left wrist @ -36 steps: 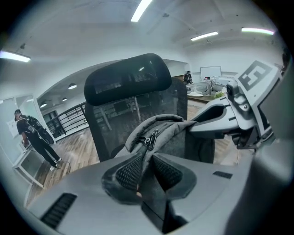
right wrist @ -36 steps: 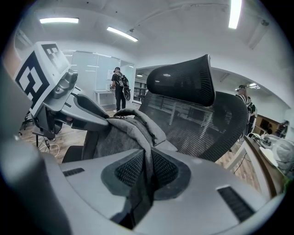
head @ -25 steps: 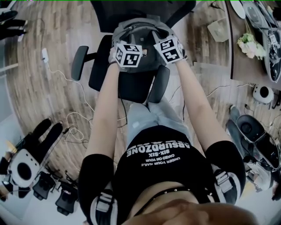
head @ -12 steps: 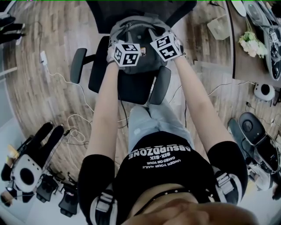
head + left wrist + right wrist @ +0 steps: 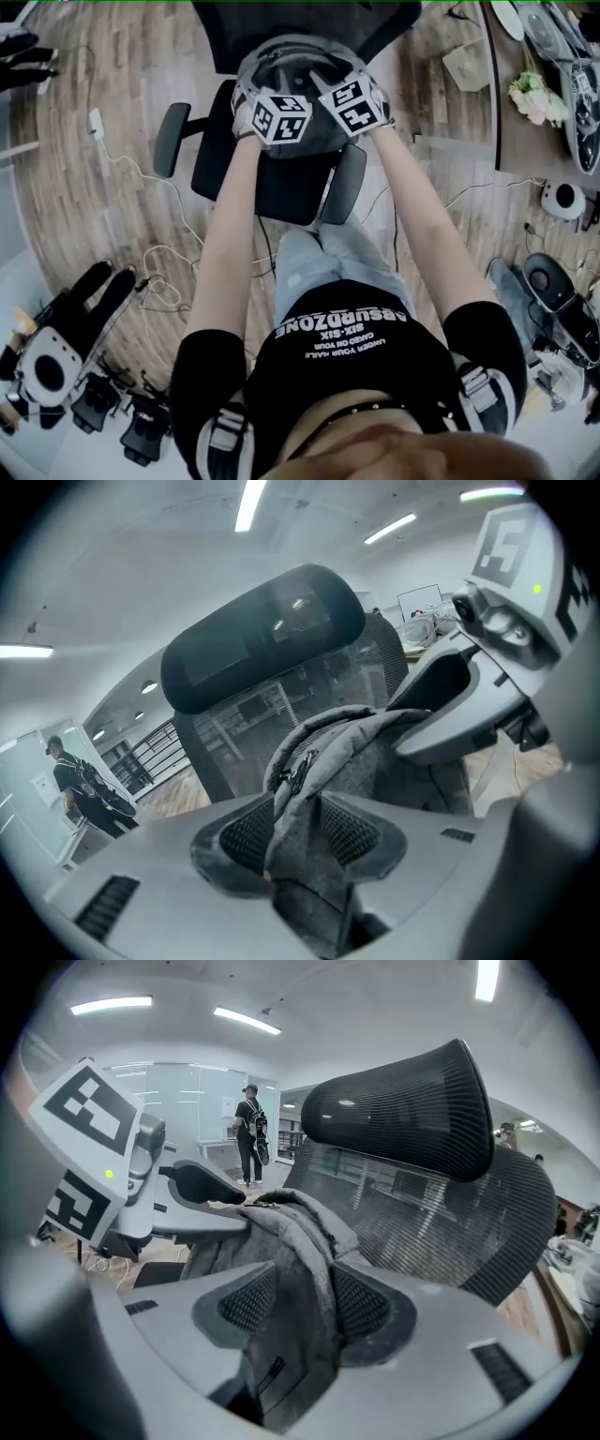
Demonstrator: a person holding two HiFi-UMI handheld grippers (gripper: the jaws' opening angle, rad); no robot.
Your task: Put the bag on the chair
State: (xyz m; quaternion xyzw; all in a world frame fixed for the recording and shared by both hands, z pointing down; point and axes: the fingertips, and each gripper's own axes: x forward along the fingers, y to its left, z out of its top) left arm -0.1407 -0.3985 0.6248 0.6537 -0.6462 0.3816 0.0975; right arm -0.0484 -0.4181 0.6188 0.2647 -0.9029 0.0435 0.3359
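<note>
Only the head view shows the grey bag [image 5: 298,67] resting on the chair [image 5: 281,192] seat, upper centre. The gripper views show folds of bag fabric between the opening jaws of the left gripper [image 5: 298,832] and right gripper [image 5: 302,1302]. The shirt [image 5: 342,339], lower centre, reads ABSURDZONE SIX-SIX.

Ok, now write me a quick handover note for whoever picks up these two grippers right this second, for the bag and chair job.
Left claw: jaws opening, a fold of the grey bag between its pads.
Right claw: jaws opening, bag fabric between its pads too.
Bag: sitting on the seat of the chair, close to the backrest.
Done: the bag is on the chair.
Left: finish letting go, draw both claws back clear of the fabric, and check that the bag stays put.
</note>
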